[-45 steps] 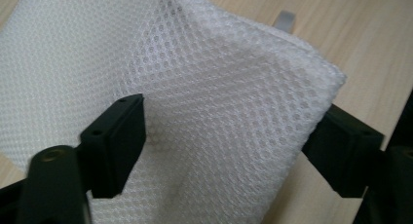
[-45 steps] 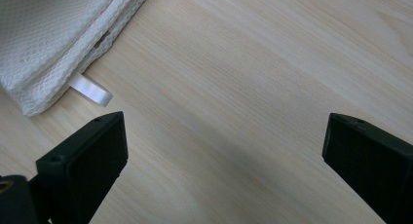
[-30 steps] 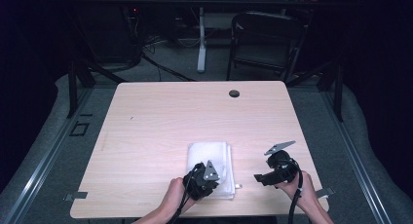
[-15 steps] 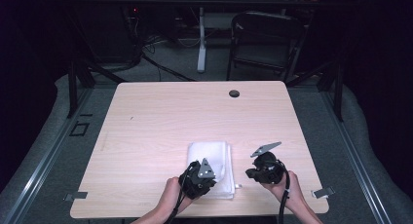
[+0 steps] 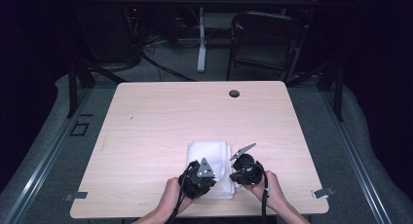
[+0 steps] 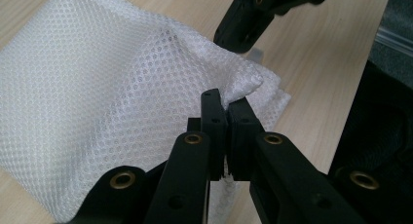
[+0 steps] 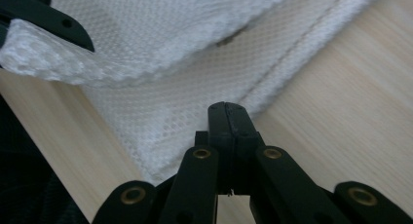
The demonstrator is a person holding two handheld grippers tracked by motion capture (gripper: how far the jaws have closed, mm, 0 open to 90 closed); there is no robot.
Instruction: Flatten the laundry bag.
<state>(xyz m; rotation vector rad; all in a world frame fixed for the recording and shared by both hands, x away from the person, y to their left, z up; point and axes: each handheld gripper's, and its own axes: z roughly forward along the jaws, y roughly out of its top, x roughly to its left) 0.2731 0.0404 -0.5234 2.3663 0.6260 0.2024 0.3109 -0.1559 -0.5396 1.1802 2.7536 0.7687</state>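
Observation:
A white mesh cloth (image 5: 209,153) lies folded near the front edge of the wooden table (image 5: 160,117). My left gripper (image 5: 210,181) is at the cloth's near end. In the left gripper view it (image 6: 225,100) is shut on a raised corner of the mesh (image 6: 122,78). My right gripper (image 5: 234,177) sits at the cloth's right side. In the right gripper view its jaws (image 7: 226,109) are pressed together, tips at the edge of the lower mesh layer (image 7: 185,112), and I see no fabric between them. The right gripper (image 6: 234,41) also shows just past the lifted corner.
A black grommet (image 5: 234,93) sits at the table's far edge. A dark chair (image 5: 265,39) and a table leg (image 5: 201,44) stand beyond. Metal brackets (image 5: 322,192) stick out at the front corners. Bare wood extends left and behind the cloth.
My right gripper has moved left from the bare wood to the cloth's right edge. The left gripper has held still on the corner.

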